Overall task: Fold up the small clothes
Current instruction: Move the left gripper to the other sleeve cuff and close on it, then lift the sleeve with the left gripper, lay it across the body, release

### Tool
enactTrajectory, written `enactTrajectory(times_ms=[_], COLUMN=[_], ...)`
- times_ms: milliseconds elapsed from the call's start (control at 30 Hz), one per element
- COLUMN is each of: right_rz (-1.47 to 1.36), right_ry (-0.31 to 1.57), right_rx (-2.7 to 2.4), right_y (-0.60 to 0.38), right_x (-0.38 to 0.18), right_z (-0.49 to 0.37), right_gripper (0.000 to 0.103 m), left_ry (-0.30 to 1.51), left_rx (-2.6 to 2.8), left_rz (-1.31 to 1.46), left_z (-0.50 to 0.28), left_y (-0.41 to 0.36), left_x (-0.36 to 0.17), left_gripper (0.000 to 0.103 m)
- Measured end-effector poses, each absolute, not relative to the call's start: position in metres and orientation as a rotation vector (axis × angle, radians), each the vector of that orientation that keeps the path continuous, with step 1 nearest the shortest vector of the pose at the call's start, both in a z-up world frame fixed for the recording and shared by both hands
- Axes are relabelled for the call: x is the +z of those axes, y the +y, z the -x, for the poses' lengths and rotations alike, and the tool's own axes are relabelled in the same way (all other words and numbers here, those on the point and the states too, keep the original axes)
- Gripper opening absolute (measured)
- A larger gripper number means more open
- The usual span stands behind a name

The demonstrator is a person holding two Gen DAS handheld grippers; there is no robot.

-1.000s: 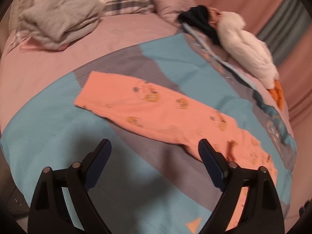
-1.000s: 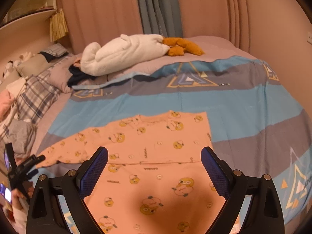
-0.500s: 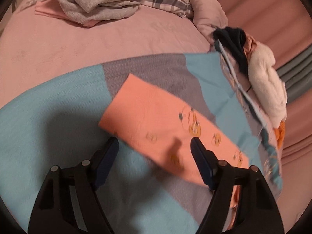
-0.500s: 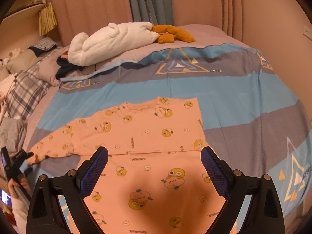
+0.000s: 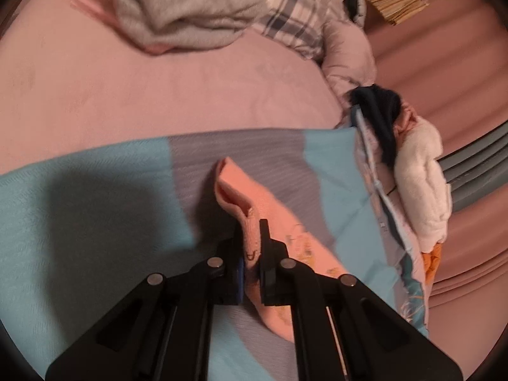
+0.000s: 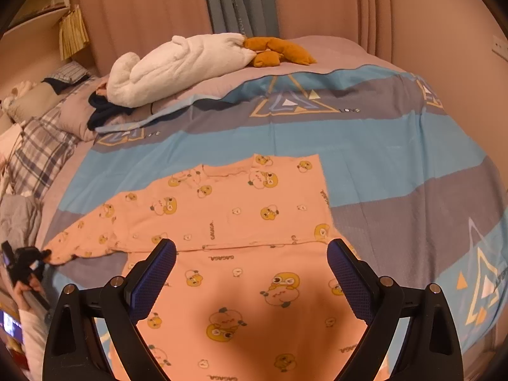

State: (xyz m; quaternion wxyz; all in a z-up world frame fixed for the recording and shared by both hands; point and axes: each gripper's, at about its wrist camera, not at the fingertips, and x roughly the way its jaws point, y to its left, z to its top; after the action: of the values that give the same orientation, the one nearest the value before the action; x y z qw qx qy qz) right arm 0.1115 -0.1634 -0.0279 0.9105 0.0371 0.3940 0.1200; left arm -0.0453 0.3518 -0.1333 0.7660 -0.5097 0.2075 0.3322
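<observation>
We see the left gripper [image 5: 250,250] just closed on the peach duck-print cotton top's sleeve cuff [image 5: 236,197], sleeve running rightward toward the wide-open right gripper [image 6: 250,273].

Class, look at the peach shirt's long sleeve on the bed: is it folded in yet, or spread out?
Spread out. The sleeve extends sideways from the shirt; the left gripper pinches its cuff.

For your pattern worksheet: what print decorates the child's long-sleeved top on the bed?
Salmon-pink long-sleeved top with yellow cartoon ducks; clearest in the right wrist view.
</observation>
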Motion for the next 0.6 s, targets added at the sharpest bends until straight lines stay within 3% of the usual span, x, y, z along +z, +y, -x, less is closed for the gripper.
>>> enactTrajectory(times_ms=[600], right_rz=[-0.154], right_ry=[0.781], right_rx=[0.222], right_y=[-0.194], right_x=[-0.026], right_z=[-0.105], right_gripper=[0.095], left_ry=[0.43], left_rx=[0.369], left_rz=[0.701], left_z=[-0.048], left_y=[0.23], left_x=[0.003], left_gripper=[0.005])
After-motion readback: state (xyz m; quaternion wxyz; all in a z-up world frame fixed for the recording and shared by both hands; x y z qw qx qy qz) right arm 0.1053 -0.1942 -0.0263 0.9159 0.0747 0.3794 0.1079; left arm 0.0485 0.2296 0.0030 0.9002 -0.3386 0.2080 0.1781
